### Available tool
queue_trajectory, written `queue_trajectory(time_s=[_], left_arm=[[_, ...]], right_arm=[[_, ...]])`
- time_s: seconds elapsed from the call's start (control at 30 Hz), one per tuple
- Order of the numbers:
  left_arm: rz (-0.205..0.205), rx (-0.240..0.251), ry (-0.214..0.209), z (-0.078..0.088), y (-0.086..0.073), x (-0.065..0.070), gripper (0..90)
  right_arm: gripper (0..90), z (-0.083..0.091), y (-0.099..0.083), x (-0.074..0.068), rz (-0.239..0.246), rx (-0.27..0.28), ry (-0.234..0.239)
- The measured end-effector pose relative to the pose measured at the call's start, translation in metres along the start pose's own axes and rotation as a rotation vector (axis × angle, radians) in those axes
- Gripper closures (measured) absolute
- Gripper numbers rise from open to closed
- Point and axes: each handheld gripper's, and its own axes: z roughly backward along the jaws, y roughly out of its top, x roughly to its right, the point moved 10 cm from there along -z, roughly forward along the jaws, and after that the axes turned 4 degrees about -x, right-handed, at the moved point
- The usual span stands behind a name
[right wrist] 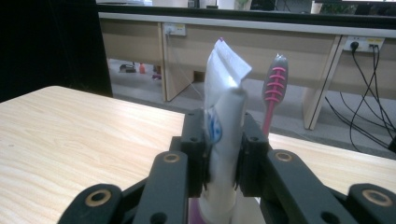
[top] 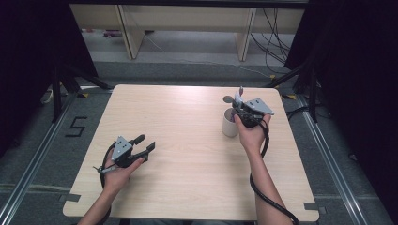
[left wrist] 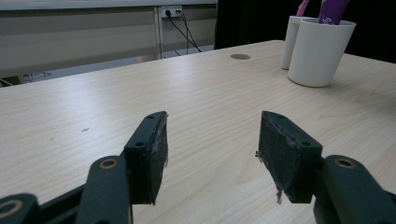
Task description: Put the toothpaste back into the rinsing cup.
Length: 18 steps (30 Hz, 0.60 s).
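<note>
Right gripper (right wrist: 223, 154) is pinching a toothpaste tube (right wrist: 224, 116) around its middle, holding it upright with the cap end already down in a white cup (top: 229, 124). That cup sits on the table (top: 187, 140) at about 2 o'clock from the centre in the high view, with a second cup just behind it in the left gripper view. A pink toothbrush (right wrist: 273, 88) stands in the near cup too, just past the tube at roughly 1 o'clock in the right gripper view.

What I'd worry about: the tube is soft plastic with a flat crimped top, so it squashes between the pads rather than sitting firm. My guess is that if the grip lets go while the tube leans, it flops sideways, knocks the toothbrush, or tips the cup, which looks light and smooth-walled. It could also drag on the rubbery pads and lift out when the hand pulls away.

Left gripper (left wrist: 212, 154) is parked around 8 o'clock, jaws spread wide with nothing between them. Its black pads (left wrist: 285, 154) look worn and frayed at the edges. The tabletop is pale wood-grain laminate, smooth, with a round hole (left wrist: 240, 56) near the cups.
</note>
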Motion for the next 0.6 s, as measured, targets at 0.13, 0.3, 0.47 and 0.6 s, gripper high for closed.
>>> queue_trajectory(time_s=[0.13, 0.3, 0.47, 0.6], left_arm=[[-0.001, 0.002, 0.001, 0.0002, 0.0005, -0.0001, 42.2], [-0.001, 0.002, 0.001, 0.0004, 0.0006, -0.0002, 42.2], [-0.002, 0.002, 0.003, 0.0005, 0.0006, -0.0006, 42.2], [-0.001, 0.0, 0.001, 0.0, 0.0001, -0.0002, 42.2]], right_arm=[[75.9, -0.0015, -0.0005, 0.0015, 0.027, -0.003, 0.005], [73.8, -0.001, -0.0029, -0.0006, -0.004, -0.016, 0.0], [68.0, -0.0011, -0.0002, 0.0012, 0.018, -0.004, -0.002], [58.8, 0.0003, -0.0004, 0.0011, -0.012, -0.011, -0.006]])
